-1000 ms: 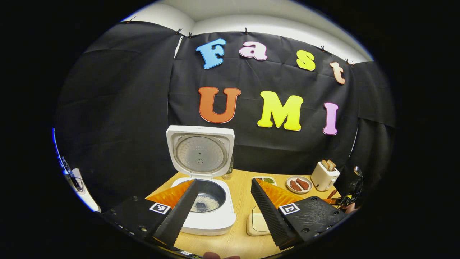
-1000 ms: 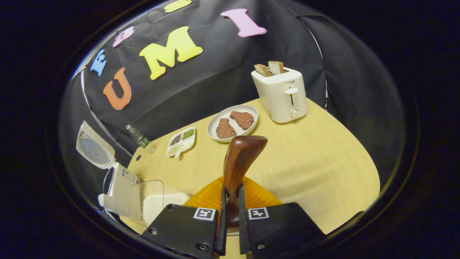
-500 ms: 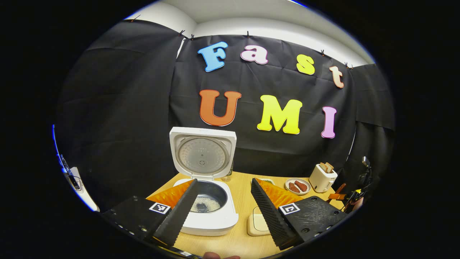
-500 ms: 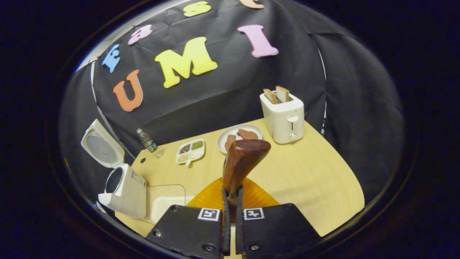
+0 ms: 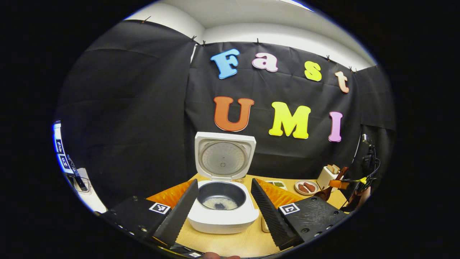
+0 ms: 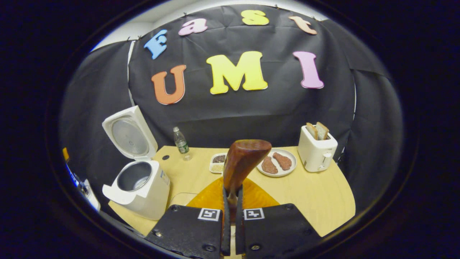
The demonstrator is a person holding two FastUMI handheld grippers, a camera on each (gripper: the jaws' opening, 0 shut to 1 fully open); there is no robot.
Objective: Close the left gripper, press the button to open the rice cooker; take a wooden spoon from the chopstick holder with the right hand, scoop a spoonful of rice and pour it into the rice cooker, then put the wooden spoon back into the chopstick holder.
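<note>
My right gripper (image 6: 230,201) is clamped on the spoon (image 6: 241,162): both fingers press its handle, and the dark wooden bowl rises straight ahead of my fingertips. The cooker (image 6: 138,183) sits on the table (image 6: 316,201) to the left of this gripper, lid (image 6: 130,133) tipped up and the pot open. A bottle (image 6: 180,143) stands ahead and left near the wall; a divided tray (image 6: 216,162) lies just behind the spoon on its left, a plate (image 6: 278,162) on its right, and a toaster (image 6: 316,149) farther right.

My left gripper (image 5: 222,201) hangs with its fingers spread wide, holding nothing. The cooker (image 5: 223,207) lies just ahead between them, rice (image 5: 220,204) in the bottom of the pot. Far off to the right I see the spoon (image 5: 329,189) in my other gripper (image 5: 341,184).
</note>
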